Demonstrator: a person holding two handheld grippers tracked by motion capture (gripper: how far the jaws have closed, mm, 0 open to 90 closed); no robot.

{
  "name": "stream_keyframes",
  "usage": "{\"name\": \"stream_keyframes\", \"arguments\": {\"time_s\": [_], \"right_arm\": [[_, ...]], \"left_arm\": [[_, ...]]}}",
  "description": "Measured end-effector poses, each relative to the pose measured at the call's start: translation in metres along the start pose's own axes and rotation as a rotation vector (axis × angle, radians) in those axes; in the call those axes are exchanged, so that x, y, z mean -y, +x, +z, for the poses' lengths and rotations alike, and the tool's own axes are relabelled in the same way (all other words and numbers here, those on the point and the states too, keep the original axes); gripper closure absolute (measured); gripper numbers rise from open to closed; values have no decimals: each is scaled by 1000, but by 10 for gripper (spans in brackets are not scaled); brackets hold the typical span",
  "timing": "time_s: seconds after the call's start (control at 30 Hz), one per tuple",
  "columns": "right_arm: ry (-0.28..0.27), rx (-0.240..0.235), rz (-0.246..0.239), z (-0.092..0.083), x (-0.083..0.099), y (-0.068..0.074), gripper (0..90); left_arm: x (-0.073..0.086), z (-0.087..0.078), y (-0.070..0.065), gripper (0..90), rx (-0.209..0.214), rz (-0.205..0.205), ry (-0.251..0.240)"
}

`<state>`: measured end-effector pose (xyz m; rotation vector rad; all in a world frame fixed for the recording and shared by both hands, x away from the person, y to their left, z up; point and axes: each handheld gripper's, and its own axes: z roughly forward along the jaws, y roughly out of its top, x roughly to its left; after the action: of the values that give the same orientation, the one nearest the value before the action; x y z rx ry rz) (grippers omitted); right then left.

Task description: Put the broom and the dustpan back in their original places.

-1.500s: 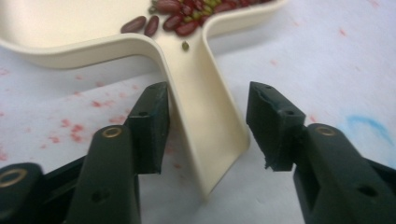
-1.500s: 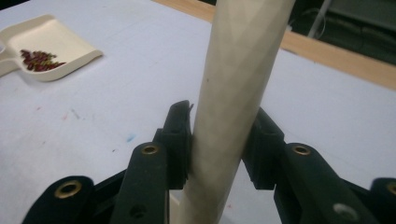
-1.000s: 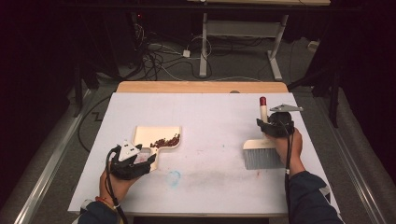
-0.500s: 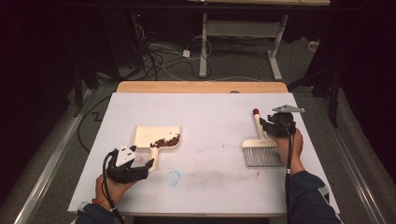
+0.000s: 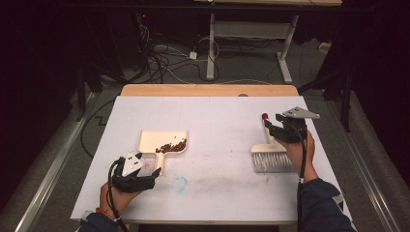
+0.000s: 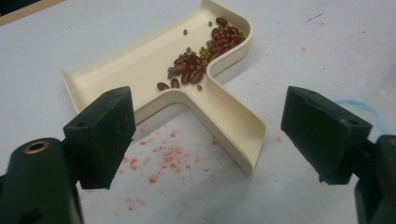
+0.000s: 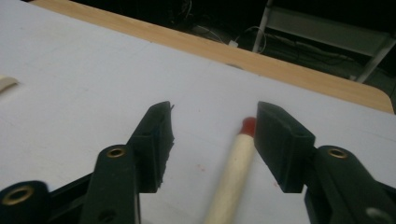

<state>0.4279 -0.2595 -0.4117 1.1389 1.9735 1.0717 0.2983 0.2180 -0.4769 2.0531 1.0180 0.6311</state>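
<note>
A cream dustpan (image 5: 162,142) lies left of centre on the white table, with red and green beans (image 5: 170,147) heaped near its handle. My left gripper (image 5: 153,170) is open at the handle's end. In the left gripper view the dustpan (image 6: 140,70) handle lies between the jaws of my left gripper (image 6: 208,135) with a gap on each side; they have just been opening. A brush (image 5: 272,159) lies flat at the right, its red-tipped handle pointing away. My right gripper (image 5: 268,126) is open over that handle. In the right gripper view the brush handle (image 7: 233,172) lies loose between the just-opened jaws of my right gripper (image 7: 212,140), nearer the right one.
A white sheet (image 5: 217,111) covers the table, with a wooden edge (image 5: 208,90) at the far side. A blue smear (image 5: 181,183) marks the sheet near the front, and red crumbs (image 6: 159,158) lie beside the dustpan handle. Cables and desk legs are on the floor beyond.
The brush went from standing upright in my right gripper to lying flat on the table, and that gripper's jaws spread apart. The left gripper's jaws opened off the dustpan handle.
</note>
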Motion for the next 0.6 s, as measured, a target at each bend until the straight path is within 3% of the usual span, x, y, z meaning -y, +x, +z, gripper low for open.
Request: {"name": "stream_keyframes", "arguments": {"time_s": [0.3, 0.6], "right_arm": [[-91, -17, -53, -19, -10, 15, 264], [-159, -62, -55, -38, -15, 28, 174]], "left_arm": [[-1, 2, -4, 174, 1, 21, -1], [-1, 2, -5, 173, 10, 29, -5]]}}
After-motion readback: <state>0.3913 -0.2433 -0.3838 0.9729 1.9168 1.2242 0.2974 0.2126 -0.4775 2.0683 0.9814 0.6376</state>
